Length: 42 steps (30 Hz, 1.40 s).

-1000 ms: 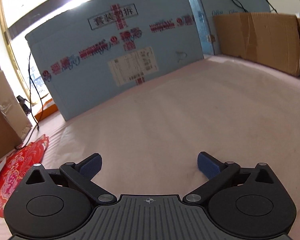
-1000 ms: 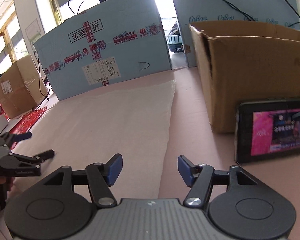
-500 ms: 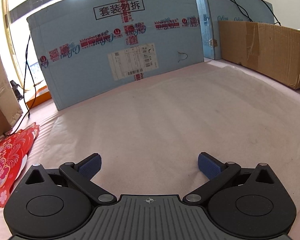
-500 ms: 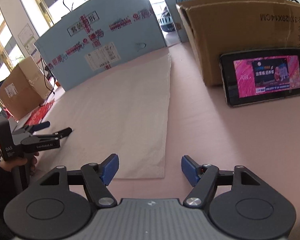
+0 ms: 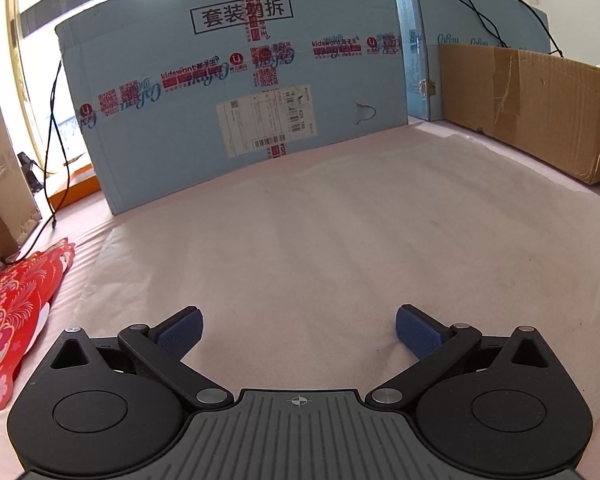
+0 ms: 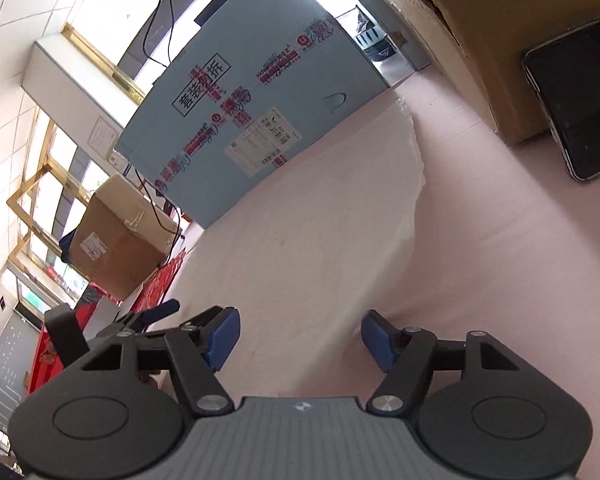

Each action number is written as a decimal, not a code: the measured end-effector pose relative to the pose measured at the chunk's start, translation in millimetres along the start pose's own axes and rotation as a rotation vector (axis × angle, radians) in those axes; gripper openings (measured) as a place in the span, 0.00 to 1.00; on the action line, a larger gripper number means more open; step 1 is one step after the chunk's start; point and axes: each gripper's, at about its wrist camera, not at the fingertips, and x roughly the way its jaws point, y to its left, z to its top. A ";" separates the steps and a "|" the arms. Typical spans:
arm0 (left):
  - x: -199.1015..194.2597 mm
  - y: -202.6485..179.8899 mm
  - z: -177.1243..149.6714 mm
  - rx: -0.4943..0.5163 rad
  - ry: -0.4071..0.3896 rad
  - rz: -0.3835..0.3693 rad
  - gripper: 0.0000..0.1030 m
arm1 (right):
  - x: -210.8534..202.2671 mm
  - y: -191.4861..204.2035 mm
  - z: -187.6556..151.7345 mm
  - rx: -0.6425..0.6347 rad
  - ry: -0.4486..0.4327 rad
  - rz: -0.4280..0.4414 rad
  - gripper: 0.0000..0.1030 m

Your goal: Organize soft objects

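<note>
Your left gripper (image 5: 298, 330) spreads its fingers wide over the cloth (image 5: 340, 240), holding nothing. Your right gripper (image 6: 298, 338), tilted, also gapes empty at the cloth's (image 6: 320, 220) near edge on the desk (image 6: 500, 260).
</note>
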 end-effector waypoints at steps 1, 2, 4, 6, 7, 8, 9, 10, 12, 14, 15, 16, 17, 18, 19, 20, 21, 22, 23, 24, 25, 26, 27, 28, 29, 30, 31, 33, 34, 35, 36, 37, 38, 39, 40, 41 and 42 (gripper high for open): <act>0.1 0.5 0.0 -0.003 0.001 -0.002 1.00 | 1.5 -0.1 0.9 0.003 -0.012 -0.006 0.51; 0.3 1.0 -0.1 -0.005 0.002 -0.004 1.00 | 2.3 -0.3 1.2 0.002 -0.016 -0.011 0.39; 0.9 1.9 -0.3 -0.010 0.004 -0.007 1.00 | 3.8 -0.7 1.9 0.001 -0.023 -0.022 0.22; 1.1 2.0 -0.3 -0.010 0.003 -0.008 1.00 | 4.3 -2.6 2.5 0.001 -0.035 -0.042 0.10; 0.9 1.8 -0.3 -0.008 0.001 -0.006 1.00 | 4.0 -4.4 2.7 -0.003 -0.051 -0.067 0.07; 0.1 0.9 -0.4 -0.004 -0.003 -0.001 1.00 | 2.4 -4.7 3.2 -0.011 -0.065 -0.089 0.05; -0.9 0.0 -0.4 0.002 -0.009 0.002 1.00 | 0.1 -5.2 3.5 -0.017 -0.080 -0.108 0.04; -1.9 -0.8 -0.2 0.007 -0.015 0.004 1.00 | -3.6 -6.4 3.4 -0.019 -0.096 -0.117 0.04; -5.6 -4.2 0.3 0.031 -0.036 0.015 1.00 | -11.3 -7.7 4.7 -0.030 -0.134 -0.144 0.04; -11.1 -8.0 0.9 0.052 -0.064 0.015 1.00 | -19.8 -8.7 6.6 -0.056 -0.176 -0.203 0.03; -14.8 -10.1 1.1 0.063 -0.080 0.012 1.00 | -24.0 -10.1 7.9 -0.062 -0.193 -0.228 0.03; -17.4 -11.4 1.2 0.068 -0.090 0.009 1.00 | -27.6 -11.4 8.9 -0.064 -0.206 -0.246 0.03; -19.8 -12.3 1.3 0.070 -0.097 0.007 1.00 | -31.4 -13.4 9.6 -0.058 -0.216 -0.256 0.03; -23.1 -13.5 0.7 0.073 -0.100 0.006 1.00 | -36.0 -15.9 10.4 -0.052 -0.229 -0.269 0.03; -26.3 -14.5 -0.4 0.080 -0.101 0.008 1.00 | -38.5 -16.5 10.6 -0.056 -0.238 -0.279 0.03; -30.1 -15.3 -2.5 0.091 -0.098 0.016 1.00 | -40.6 -16.8 10.8 -0.061 -0.246 -0.286 0.03; -33.3 -15.1 -4.7 0.100 -0.094 0.027 1.00 | -41.9 -16.4 11.0 -0.071 -0.254 -0.287 0.03; -36.3 -14.6 -6.8 0.108 -0.091 0.038 1.00 | -43.3 -16.1 11.3 -0.080 -0.262 -0.289 0.03; -39.9 -12.7 -9.4 0.111 -0.085 0.058 1.00 | -43.9 -15.2 11.9 -0.089 -0.268 -0.281 0.03; -43.6 -10.4 -12.2 0.114 -0.078 0.082 1.00 | -42.9 -13.1 13.2 -0.096 -0.269 -0.258 0.03; -46.7 -8.3 -14.1 0.112 -0.073 0.099 1.00 | -41.4 -10.2 14.4 -0.107 -0.268 -0.238 0.03; -49.6 -5.8 -15.9 0.105 -0.068 0.115 1.00 | -38.0 -5.1 15.8 -0.126 -0.262 -0.214 0.03; -53.8 -0.8 -19.3 0.091 -0.059 0.142 1.00 | -34.2 0.7 17.0 -0.150 -0.256 -0.189 0.03; -56.6 2.5 -21.7 0.083 -0.052 0.162 1.00 | -29.8 6.8 18.0 -0.172 -0.247 -0.161 0.03; -58.9 5.9 -24.6 0.077 -0.040 0.187 1.00 | -22.4 15.4 19.5 -0.201 -0.231 -0.119 0.03; -59.9 8.6 -27.6 0.076 -0.026 0.211 1.00 | -17.5 22.4 20.6 -0.218 -0.217 -0.090 0.03; -59.0 10.4 -29.9 0.079 -0.007 0.229 1.00 | -11.9 28.7 21.4 -0.233 -0.206 -0.065 0.03; -57.9 13.7 -32.0 0.070 0.008 0.236 1.00 | 5.3 48.5 22.6 -0.283 -0.170 0.013 0.03; -57.4 14.4 -31.7 0.067 0.007 0.234 1.00 | 12.6 57.0 22.3 -0.304 -0.156 0.045 0.03; -56.7 14.8 -31.4 0.068 0.009 0.235 1.00 | 19.1 65.4 21.8 -0.322 -0.143 0.072 0.03; -56.5 15.1 -31.6 0.066 0.008 0.234 1.00 | 27.0 76.0 20.9 -0.344 -0.126 0.107 0.03; -56.6 15.5 -31.9 0.065 0.008 0.234 1.00 | 35.3 86.8 19.5 -0.365 -0.108 0.145 0.03; -57.9 16.4 -31.9 0.061 0.004 0.238 1.00 | 42.7 95.9 17.9 -0.384 -0.094 0.178 0.03; -59.4 16.6 -32.3 0.059 0.001 0.244 1.00 | 50.0 104.9 15.9 -0.404 -0.081 0.206 0.03; -63.2 17.4 -32.9 0.057 -0.008 0.265 1.00 | 56.8 113.9 13.6 -0.423 -0.066 0.227 0.03; -68.6 20.3 -34.2 0.048 -0.015 0.286 1.00 | 62.4 123.3 10.7 -0.440 -0.052 0.249 0.03; -73.0 24.1 -36.3 0.037 -0.015 0.302 1.00 | 66.8 130.9 8.1 -0.454 -0.040 0.267 0.03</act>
